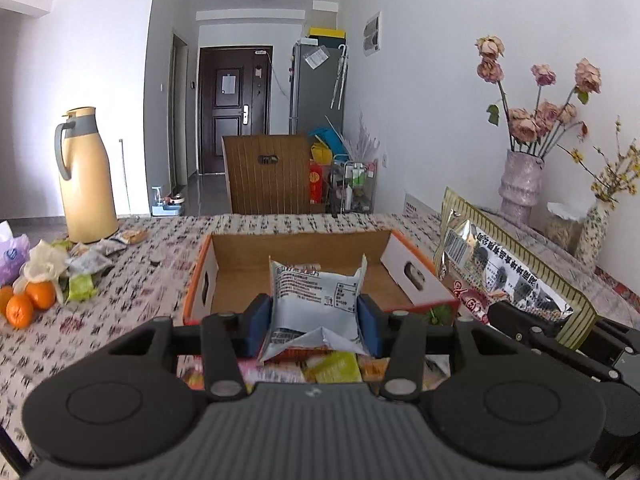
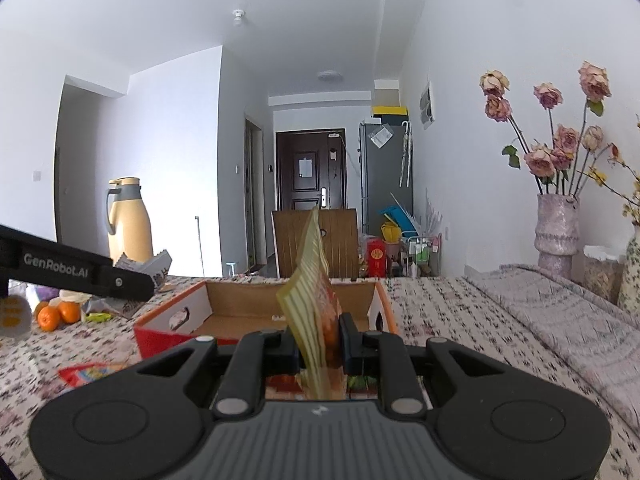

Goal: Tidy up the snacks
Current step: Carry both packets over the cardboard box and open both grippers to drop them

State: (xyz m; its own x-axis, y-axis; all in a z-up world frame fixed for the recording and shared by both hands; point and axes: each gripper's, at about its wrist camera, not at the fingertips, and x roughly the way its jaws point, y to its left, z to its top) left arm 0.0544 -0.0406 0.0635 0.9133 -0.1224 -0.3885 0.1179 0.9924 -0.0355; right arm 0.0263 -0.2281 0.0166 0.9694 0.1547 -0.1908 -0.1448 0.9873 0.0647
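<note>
Blue-padded left tongs (image 1: 316,320) are clamped on a white-grey printed snack pouch (image 1: 316,296), held above the near edge of the open orange-and-white cardboard box (image 1: 416,276) on the floral-cloth bench (image 1: 132,280). Right tongs (image 2: 320,344) pinch a gold-striped foil snack bag (image 2: 316,280) edge-on before the same box.

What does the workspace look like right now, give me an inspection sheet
Surface: table under a floral cloth.
Job's things: open cardboard box; white snack packet; green-edged foil snack bag.
Clutter: oranges, loose wrappers, yellow thermos jug.
Grippers: left gripper shut on the white packet; right gripper shut on the foil bag.
Cables: nothing seen.
Surroundings: vase of dried roses, wooden chair, dark door.
</note>
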